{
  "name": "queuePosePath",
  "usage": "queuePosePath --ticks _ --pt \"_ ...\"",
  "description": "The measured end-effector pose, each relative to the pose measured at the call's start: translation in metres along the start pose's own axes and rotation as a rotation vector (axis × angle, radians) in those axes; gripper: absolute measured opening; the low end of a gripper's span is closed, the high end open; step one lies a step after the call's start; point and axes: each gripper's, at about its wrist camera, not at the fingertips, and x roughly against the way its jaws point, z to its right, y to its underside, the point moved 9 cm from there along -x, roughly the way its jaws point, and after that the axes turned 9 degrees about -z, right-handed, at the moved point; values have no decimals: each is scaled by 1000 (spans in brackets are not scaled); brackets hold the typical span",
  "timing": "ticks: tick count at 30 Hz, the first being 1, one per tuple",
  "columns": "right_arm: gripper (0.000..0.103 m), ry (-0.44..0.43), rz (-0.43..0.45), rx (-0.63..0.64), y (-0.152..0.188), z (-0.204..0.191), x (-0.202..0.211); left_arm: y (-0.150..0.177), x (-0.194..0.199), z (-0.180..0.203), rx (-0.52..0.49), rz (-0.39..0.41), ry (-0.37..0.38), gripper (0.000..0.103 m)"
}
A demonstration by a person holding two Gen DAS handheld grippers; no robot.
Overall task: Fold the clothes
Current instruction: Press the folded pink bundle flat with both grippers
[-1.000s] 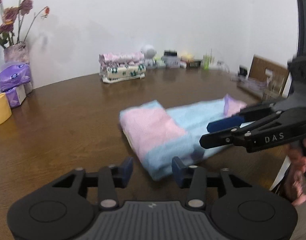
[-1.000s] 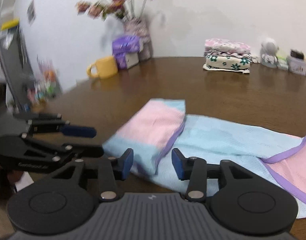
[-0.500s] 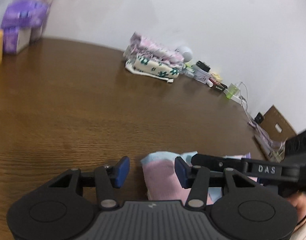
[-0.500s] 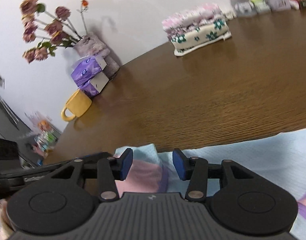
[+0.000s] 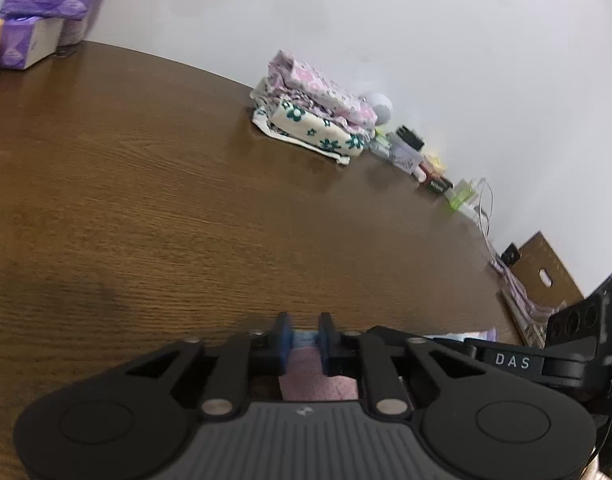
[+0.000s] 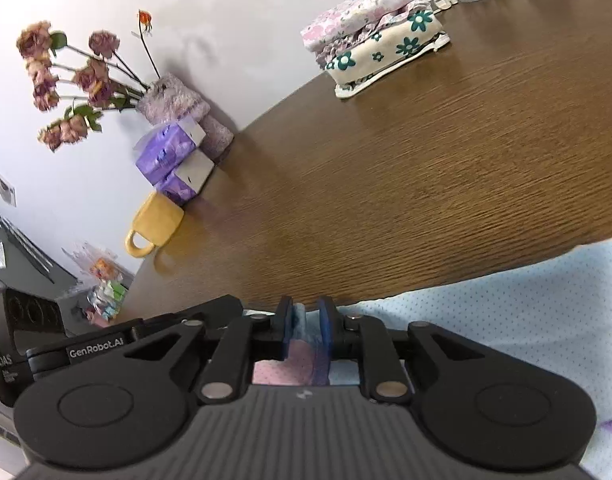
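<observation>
Two grippers, both clamped on one garment: left gripper [image 5: 304, 334] has its blue pads pinched tight on the folded pink/blue edge, right gripper [image 6: 307, 322] is pinched the same way on a pink, blue and purple-trimmed bunch. The pale blue garment [image 6: 525, 320] lies at the near edge of the brown table [image 6: 425, 168], spreading off to the right in the right wrist view; only a small pink patch [image 5: 313, 376] shows between the left fingers. The two grippers sit side by side, close together, each one's body visible in the other's camera. One stack of folded clothes [image 5: 313, 120] sits far back near the wall, well apart from the grippers. Count on the left side: two purple tissue packs [image 6: 174, 156], one yellow mug [image 6: 154, 226], one vase of dried roses [image 6: 170, 98]. A row of small clutter [image 5: 421, 160] lines the wall edge; too small to count. Table middle between garment and stack is bare wood.
</observation>
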Motion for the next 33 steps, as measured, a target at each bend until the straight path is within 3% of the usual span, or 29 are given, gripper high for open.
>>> queuePosePath --ticks 1,4,8,10,11,14,16,18,23,25,26,28,30,33 --pt "33 7 1 13 3 -2 3 1 4 1 -6 9 3 35" --pt "44 28 4 51 10 -8 11 10 11 7 -13 8 12 44" --pt "43 56 -22 81 20 -12 7 22 7 13 -41 -9 -15 40" --pt "23 66 -24 85 21 -13 4 24 3 13 -52 -10 -39 21" --pt "23 66 -23 79 21 -13 4 25 2 13 -54 -10 -46 20" --pt "25 65 0 76 23 -15 11 28 9 13 -44 12 -42 26" --pt "37 64 22 78 24 -18 19 31 17 14 -43 34 -44 40" --pt "39 78 30 90 30 -18 26 35 26 15 -50 56 -65 49" --pt "39 90 16 92 40 -19 24 50 32 19 -89 55 -99 47" --pt "32 93 7 91 42 -19 20 54 28 21 -108 47 -106 30" --pt "32 92 10 89 42 -20 20 55 27 21 -106 42 -103 29" --pt "34 81 17 84 45 -21 23 56 27 22 -100 39 -99 34" --pt "38 77 31 93 47 -24 31 58 33 22 -99 50 -98 49" --pt "39 102 38 116 55 -26 39 62 42 23 -103 65 -103 51"
